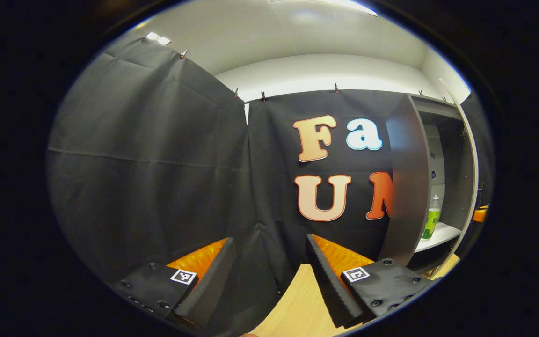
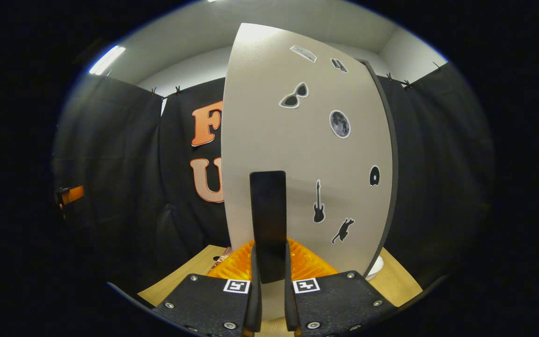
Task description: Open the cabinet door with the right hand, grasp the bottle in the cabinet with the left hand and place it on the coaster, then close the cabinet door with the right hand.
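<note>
Risk: right tool point(image 2: 269, 281) slipping off the black door handle point(image 2: 268, 224) if pulled off-axis, letting the cabinet door point(image 2: 297, 154) swing back across the bottle point(image 1: 431, 220). Right tool pinches the handle; left tool point(image 1: 269, 276) is spread wide, empty, over the counter point(image 1: 297, 304). Bottle stands upright on the cabinet shelf point(image 1: 440, 236), near its front edge.

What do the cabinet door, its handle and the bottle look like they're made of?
Cabinet door: probably laminated board, matte beige face with a dark edge band and stickers on it. Handle: flat black bar, matte, plastic or coated metal; the right gripper is closed on it. Bottle: likely clear plastic, see-through top, green label, white cap.
</note>
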A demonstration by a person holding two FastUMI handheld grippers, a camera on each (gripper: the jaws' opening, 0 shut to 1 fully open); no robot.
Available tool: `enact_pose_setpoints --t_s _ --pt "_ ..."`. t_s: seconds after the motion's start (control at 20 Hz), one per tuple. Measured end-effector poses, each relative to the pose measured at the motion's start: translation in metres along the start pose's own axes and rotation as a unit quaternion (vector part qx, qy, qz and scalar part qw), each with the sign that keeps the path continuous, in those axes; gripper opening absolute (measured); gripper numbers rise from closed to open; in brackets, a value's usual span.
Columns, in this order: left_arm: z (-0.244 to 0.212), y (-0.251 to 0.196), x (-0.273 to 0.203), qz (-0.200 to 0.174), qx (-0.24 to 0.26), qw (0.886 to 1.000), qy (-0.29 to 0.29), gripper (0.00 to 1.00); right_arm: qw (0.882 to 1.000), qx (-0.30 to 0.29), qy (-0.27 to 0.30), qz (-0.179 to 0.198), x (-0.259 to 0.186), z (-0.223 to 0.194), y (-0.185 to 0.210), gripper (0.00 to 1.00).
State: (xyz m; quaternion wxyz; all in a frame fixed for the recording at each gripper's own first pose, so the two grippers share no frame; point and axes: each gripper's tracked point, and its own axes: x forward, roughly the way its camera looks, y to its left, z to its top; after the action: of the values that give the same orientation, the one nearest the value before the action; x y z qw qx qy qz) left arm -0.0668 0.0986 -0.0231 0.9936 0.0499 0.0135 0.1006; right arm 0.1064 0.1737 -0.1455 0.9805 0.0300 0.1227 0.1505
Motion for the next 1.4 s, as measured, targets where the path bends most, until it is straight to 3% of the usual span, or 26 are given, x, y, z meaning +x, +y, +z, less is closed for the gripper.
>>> enact_pose_setpoints --t_s 0.65,0.95,1.4 --pt "-0.009 -0.072 0.019 -0.066 -0.019 0.998 0.008 0.98 0.997 -0.019 -0.002 -0.07 -0.026 0.001 -0.038 0.18" --pt "-0.005 -0.112 0.014 -0.099 -0.02 0.995 0.008 0.98 0.994 -0.019 -0.004 -0.109 -0.037 0.002 -0.056 0.09" --pt "0.006 -0.171 0.001 -0.127 -0.019 0.992 0.004 0.97 0.993 -0.019 -0.002 -0.119 -0.047 0.001 -0.074 0.05"
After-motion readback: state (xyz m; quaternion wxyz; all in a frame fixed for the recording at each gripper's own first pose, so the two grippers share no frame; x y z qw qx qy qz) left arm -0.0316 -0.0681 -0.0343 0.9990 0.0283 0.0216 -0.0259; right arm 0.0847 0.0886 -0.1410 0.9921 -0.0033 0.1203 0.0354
